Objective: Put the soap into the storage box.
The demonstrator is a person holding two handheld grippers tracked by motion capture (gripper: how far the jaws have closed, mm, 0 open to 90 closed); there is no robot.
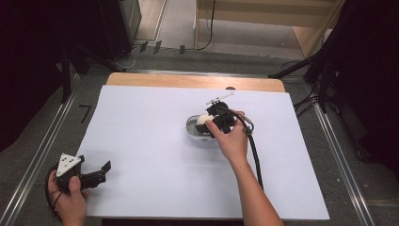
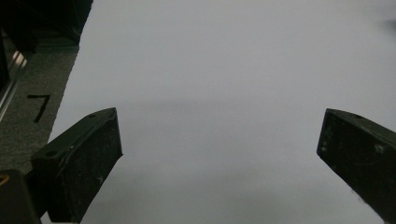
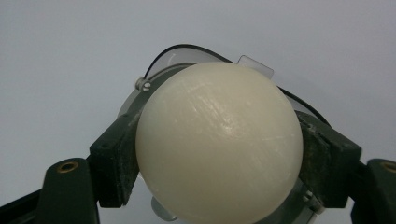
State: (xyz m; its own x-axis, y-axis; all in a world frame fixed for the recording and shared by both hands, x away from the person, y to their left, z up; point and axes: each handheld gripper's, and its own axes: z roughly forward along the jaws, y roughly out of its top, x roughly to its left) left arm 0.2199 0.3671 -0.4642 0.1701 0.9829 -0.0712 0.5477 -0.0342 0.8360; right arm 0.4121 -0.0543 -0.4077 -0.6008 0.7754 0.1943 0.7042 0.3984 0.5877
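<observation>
A cream-white ball point(image 3: 218, 140) sits squeezed between the two black jaws of my right gripper point(image 3: 218, 156), which is shut on it. In the high view the ball point(image 1: 203, 119) hangs over a clear oval container point(image 1: 192, 127) on the white table sheet, with my right gripper point(image 1: 211, 123) above the container's right part. Behind the ball, the container's clear rim point(image 3: 187, 53) curves across the right gripper view. My left gripper point(image 1: 104, 172) rests near the table's front left corner, its jaws wide apart over bare white sheet point(image 2: 215, 93) with nothing between them.
A white sheet point(image 1: 150, 141) covers the table, with a wooden strip point(image 1: 193, 81) along the far edge. A small metal piece point(image 1: 220, 98) lies just beyond the container. Grey floor with a black mark point(image 2: 39, 105) runs along the table's left edge. Dark stands flank both sides.
</observation>
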